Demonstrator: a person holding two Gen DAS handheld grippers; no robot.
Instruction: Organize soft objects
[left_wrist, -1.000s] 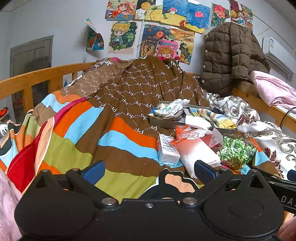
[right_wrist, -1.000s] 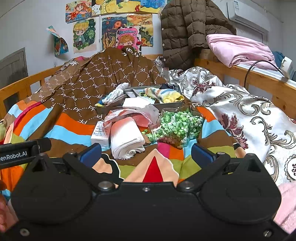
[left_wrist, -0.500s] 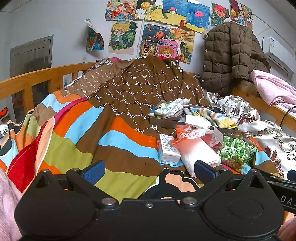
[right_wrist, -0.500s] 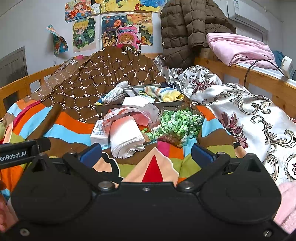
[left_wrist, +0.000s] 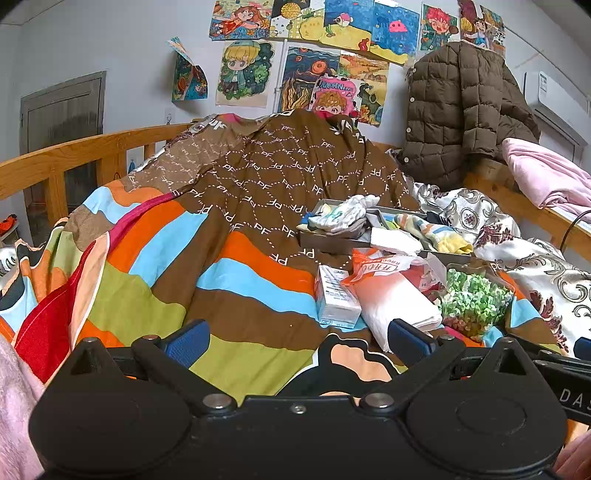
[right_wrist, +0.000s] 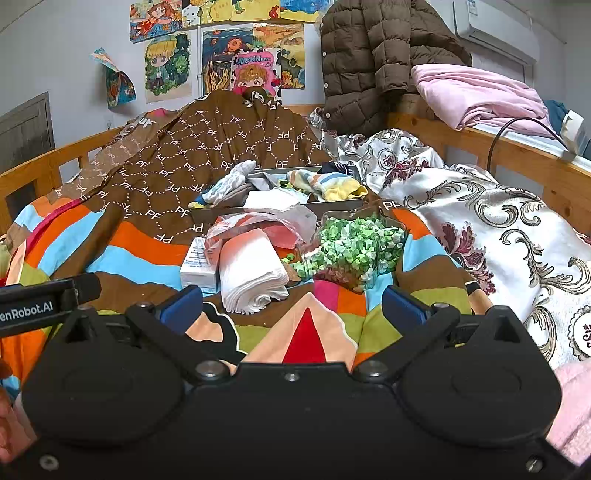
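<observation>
Right wrist view: the right gripper (right_wrist: 291, 308) stands spread wide with nothing between its blue fingers (right_wrist: 181, 308). Just ahead of it lies a folded white cloth (right_wrist: 251, 273) half inside a torn plastic bag (right_wrist: 258, 223), beside a clear jar (right_wrist: 351, 249) lying on its side, full of green paper bits. Farther ahead, a grey tray (right_wrist: 273, 212) holds socks (right_wrist: 325, 184). The left gripper (left_wrist: 297, 338) is equally wide and empty, above the striped quilt (left_wrist: 140, 295).
</observation>
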